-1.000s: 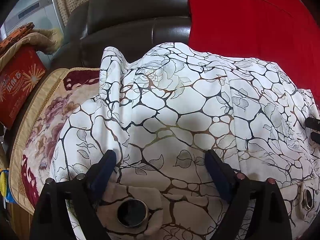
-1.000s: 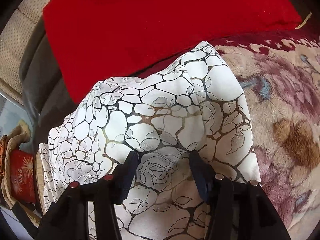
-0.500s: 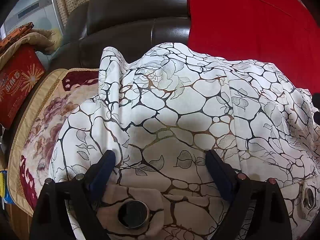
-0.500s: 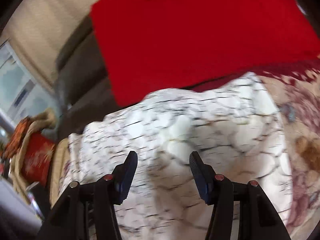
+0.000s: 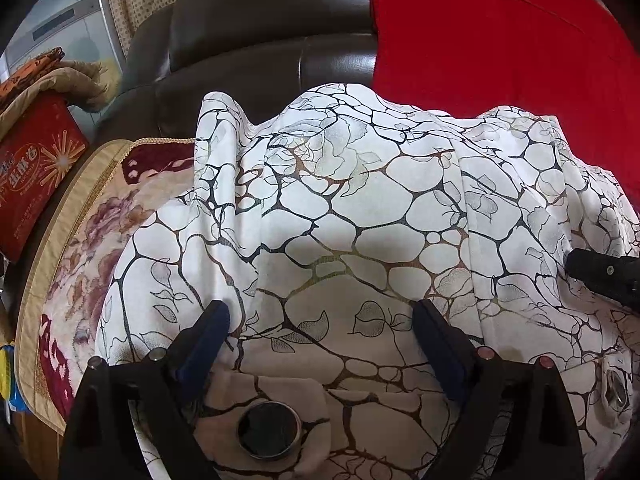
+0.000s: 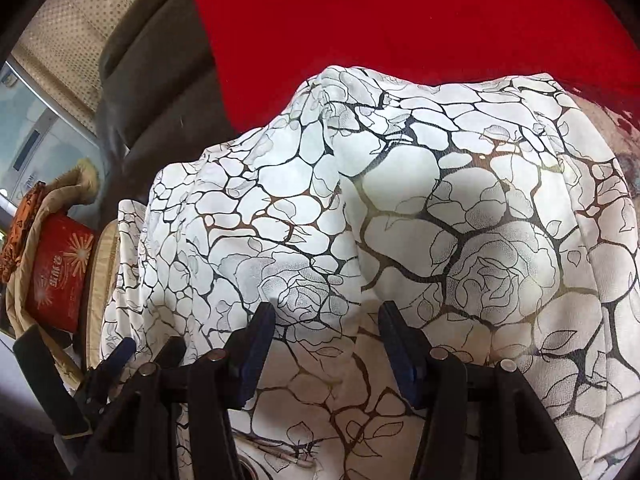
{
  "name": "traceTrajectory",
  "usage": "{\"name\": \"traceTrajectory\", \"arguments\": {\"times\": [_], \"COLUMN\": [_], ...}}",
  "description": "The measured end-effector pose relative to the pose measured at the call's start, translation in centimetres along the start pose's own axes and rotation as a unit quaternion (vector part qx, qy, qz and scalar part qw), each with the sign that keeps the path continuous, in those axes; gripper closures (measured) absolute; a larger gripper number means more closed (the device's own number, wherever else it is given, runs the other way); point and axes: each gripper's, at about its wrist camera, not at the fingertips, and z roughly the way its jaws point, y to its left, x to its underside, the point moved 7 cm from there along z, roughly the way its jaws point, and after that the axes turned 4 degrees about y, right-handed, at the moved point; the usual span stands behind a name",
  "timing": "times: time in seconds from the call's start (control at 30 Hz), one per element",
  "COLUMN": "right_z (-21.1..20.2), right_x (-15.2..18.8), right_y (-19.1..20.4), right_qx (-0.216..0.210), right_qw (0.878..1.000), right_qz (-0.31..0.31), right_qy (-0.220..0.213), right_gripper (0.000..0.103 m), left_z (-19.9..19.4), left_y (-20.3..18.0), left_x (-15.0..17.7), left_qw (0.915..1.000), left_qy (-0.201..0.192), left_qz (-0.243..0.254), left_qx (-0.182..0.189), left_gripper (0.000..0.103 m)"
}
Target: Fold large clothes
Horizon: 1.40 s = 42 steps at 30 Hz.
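A large white cloth (image 5: pixel 352 216) printed with black and gold veins and roses lies bunched on a sofa seat; it also fills the right wrist view (image 6: pixel 400 216). It has metal eyelets (image 5: pixel 269 430) along its near hem. My left gripper (image 5: pixel 322 316) is open, its jaws wide apart just above the cloth near the hem. My right gripper (image 6: pixel 326 312) is open over the cloth's right part. The right gripper's finger (image 5: pixel 604 276) shows at the right edge of the left wrist view. The left gripper's fingers (image 6: pixel 116 356) show at the lower left of the right wrist view.
A floral plush seat cover (image 5: pixel 80 248) lies under the cloth. A red cloth (image 5: pixel 500 40) drapes the dark leather sofa back (image 5: pixel 260 32) behind it. A red box (image 5: pixel 32 172) wrapped in a beige blanket stands at the left; it also shows in the right wrist view (image 6: pixel 56 272).
My right gripper swung left and back over the cloth, now closer to the left gripper and above more bunched fabric. The left gripper stayed almost still, open throughout.
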Motion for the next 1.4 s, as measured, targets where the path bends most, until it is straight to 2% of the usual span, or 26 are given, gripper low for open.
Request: {"name": "traceTrajectory", "arguments": {"times": [0.33,0.43,0.5,0.57,0.63,0.73,0.8,0.87,0.93,1.03,1.13,1.27,1.33,1.4], "right_z": [-0.5,-2.3,-3.9,-5.9,-7.3,-7.9,-7.2,-5.9,-6.8,-9.8,-12.4,-14.1,-13.7,-12.0], "right_x": [-0.1,-0.4,-0.9,-1.5,-2.0,-1.6,-1.0,-0.3,0.0,1.0,2.5,4.9,5.9,7.0], "right_y": [-0.1,-0.7,-1.2,-2.3,-3.8,-5.9,-7.5,-9.1,-9.3,-9.2,-8.9,-6.6,-5.6,-5.5], "right_qx": [-0.013,-0.031,-0.023,0.000,0.030,0.044,0.065,0.062,0.048,0.027,0.009,0.001,0.002,0.022], "right_qw": [1.000,0.999,0.998,0.995,0.992,0.990,0.989,0.990,0.989,0.987,0.985,0.988,0.991,0.996], "right_qz": [0.003,0.020,0.025,0.030,0.042,0.074,0.095,0.114,0.120,0.120,0.107,0.046,0.020,0.005], "right_qy": [-0.002,-0.020,-0.050,-0.090,-0.116,-0.114,-0.089,-0.058,-0.068,-0.107,-0.133,-0.146,-0.129,-0.089], "right_gripper": [0.045,0.045,0.045,0.045,0.045,0.045,0.045,0.046,0.048,0.046,0.046,0.046,0.046,0.046], "left_z": [-0.2,-0.8,-1.2,-1.9,-3.5,-5.2,-4.7,-2.6,-1.8,-3.7,-5.0,-5.9,-5.9,-5.2], "left_y": [0.0,0.3,0.7,1.4,3.0,5.4,6.6,7.6,8.0,8.5,9.0,9.2,8.7,8.5], "left_x": [0.3,0.4,0.4,0.3,0.1,0.0,0.5,1.9,2.6,3.1,4.0,4.6,5.2,5.8], "left_qw": [1.0000,0.9998,0.9996,0.9999,0.9993,0.9963,0.9955,0.9955,0.9960,0.9959,0.9943,0.9935,0.9937,0.9941], "left_qy": [-0.002,0.003,0.005,0.001,-0.026,-0.056,-0.042,0.008,0.026,0.002,-0.009,-0.013,-0.008,0.005], "left_qz": [0.001,0.000,-0.008,-0.009,-0.019,-0.039,-0.044,-0.043,-0.057,-0.067,-0.080,-0.088,-0.077,-0.071], "left_qx": [0.004,0.021,0.026,0.013,-0.017,-0.053,-0.073,-0.084,-0.064,-0.062,-0.070,-0.071,-0.080,-0.082], "left_gripper": [0.010,0.010,0.010,0.010,0.010,0.010,0.010,0.009,0.009,0.009,0.009,0.009,0.009,0.008]}}
